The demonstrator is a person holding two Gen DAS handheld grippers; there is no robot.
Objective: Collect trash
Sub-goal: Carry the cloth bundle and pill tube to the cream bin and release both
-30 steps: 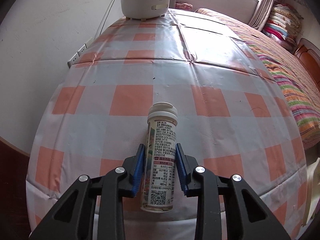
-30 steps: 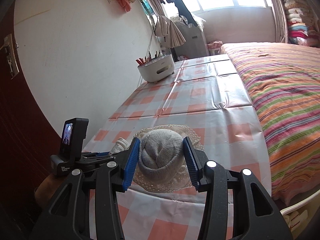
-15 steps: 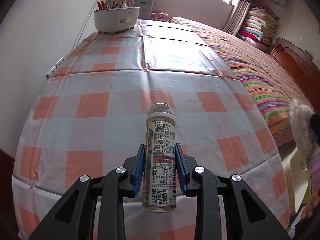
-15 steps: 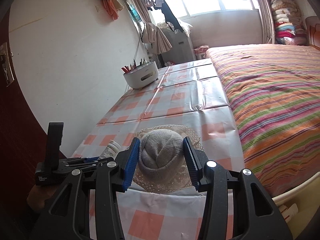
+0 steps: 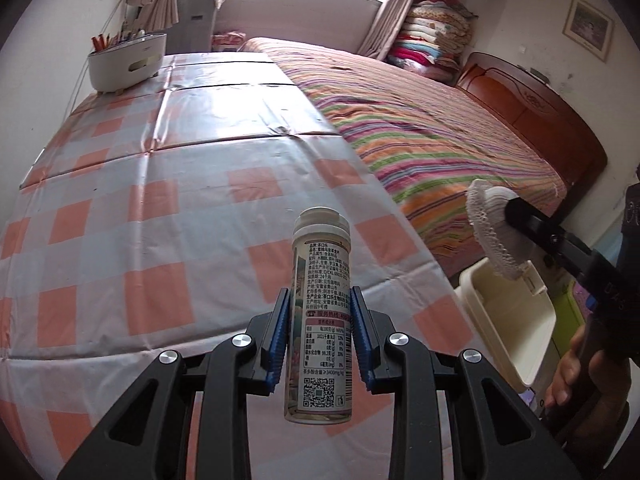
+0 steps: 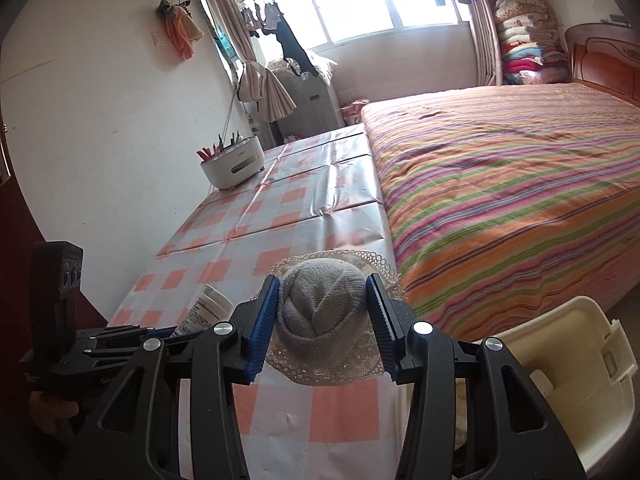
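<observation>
My left gripper (image 5: 319, 330) is shut on a white labelled bottle (image 5: 320, 312) with a white cap, held in the air above the checked tablecloth (image 5: 160, 208). My right gripper (image 6: 323, 316) is shut on a small grey knitted hat with a lace brim (image 6: 324, 312), also lifted off the table. The hat (image 5: 490, 236) and the right gripper show at the right of the left wrist view, above a cream bin (image 5: 508, 320). The bottle's cap (image 6: 208, 304) and the left gripper show at the lower left of the right wrist view. The cream bin (image 6: 560, 368) stands on the floor by the table's corner.
A white pen holder (image 5: 128, 60) stands at the table's far end by the wall. A bed with a striped cover (image 6: 500, 184) lies right of the table. A wooden headboard (image 5: 540, 116) and stacked blankets (image 5: 432, 36) are beyond it.
Both grippers have lifted their objects off the table and swung right toward the cream bin, which has come into view. Both grips are unchanged.
</observation>
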